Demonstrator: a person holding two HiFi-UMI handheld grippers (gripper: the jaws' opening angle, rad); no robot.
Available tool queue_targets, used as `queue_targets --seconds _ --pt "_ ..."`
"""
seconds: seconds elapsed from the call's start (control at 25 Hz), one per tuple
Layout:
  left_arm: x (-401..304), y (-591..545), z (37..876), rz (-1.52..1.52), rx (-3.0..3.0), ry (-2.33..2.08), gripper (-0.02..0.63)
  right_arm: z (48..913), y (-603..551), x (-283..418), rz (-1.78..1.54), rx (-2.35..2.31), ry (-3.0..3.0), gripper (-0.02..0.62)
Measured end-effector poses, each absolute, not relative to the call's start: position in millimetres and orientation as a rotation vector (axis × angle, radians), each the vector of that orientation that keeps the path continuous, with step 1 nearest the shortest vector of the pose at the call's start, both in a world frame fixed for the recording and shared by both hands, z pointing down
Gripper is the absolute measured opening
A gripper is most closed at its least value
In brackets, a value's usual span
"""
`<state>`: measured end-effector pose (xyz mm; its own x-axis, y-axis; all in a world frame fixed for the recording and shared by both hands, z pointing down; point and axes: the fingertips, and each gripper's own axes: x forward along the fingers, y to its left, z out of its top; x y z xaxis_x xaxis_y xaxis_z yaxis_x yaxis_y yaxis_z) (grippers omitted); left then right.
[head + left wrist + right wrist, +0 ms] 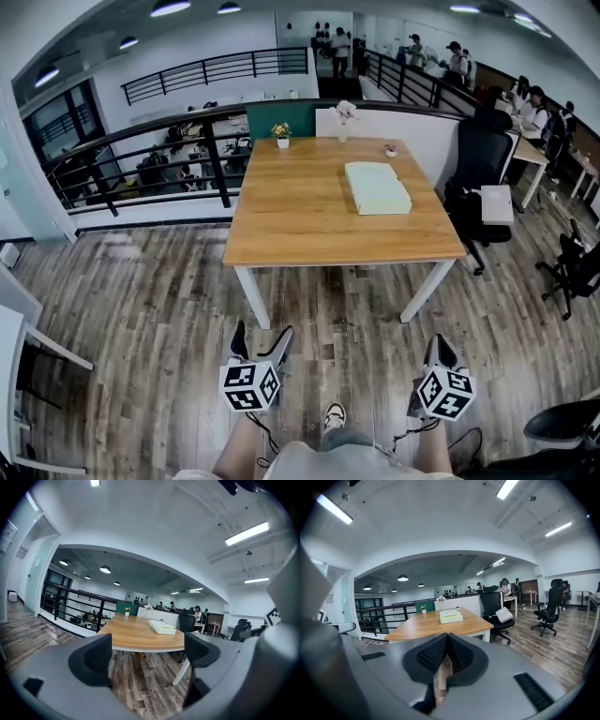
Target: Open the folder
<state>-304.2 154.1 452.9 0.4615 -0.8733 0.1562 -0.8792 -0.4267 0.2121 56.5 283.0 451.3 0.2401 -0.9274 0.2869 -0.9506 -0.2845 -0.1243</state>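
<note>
From the head view, the pale green folder (377,187) lies flat on the counter (291,225), right of its centre. Its long axis runs toward the counter's far edge, with bare wood left of it. The left gripper (261,343) and right gripper (439,354) hang short of the counter's near edge. In the left gripper view the jaws stand wide apart and empty. In the right gripper view the jaws are pressed together and empty.
</note>
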Motion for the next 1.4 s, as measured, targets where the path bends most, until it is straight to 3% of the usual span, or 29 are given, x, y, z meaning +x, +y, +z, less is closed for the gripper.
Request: queue_targets --seconds 0.84,1.4 --pt "-191.5 -12.1 446.3 0.124 2.443 -1.529 0.48 455.7 99.2 173.3 0.556 2.384 -1.92 0.002" --pt "-124.4 -104.1 445.4 0.137 2.537 -1.425 0.48 457.7 28.3 208.5 0.554 2.428 -1.898 0.002"
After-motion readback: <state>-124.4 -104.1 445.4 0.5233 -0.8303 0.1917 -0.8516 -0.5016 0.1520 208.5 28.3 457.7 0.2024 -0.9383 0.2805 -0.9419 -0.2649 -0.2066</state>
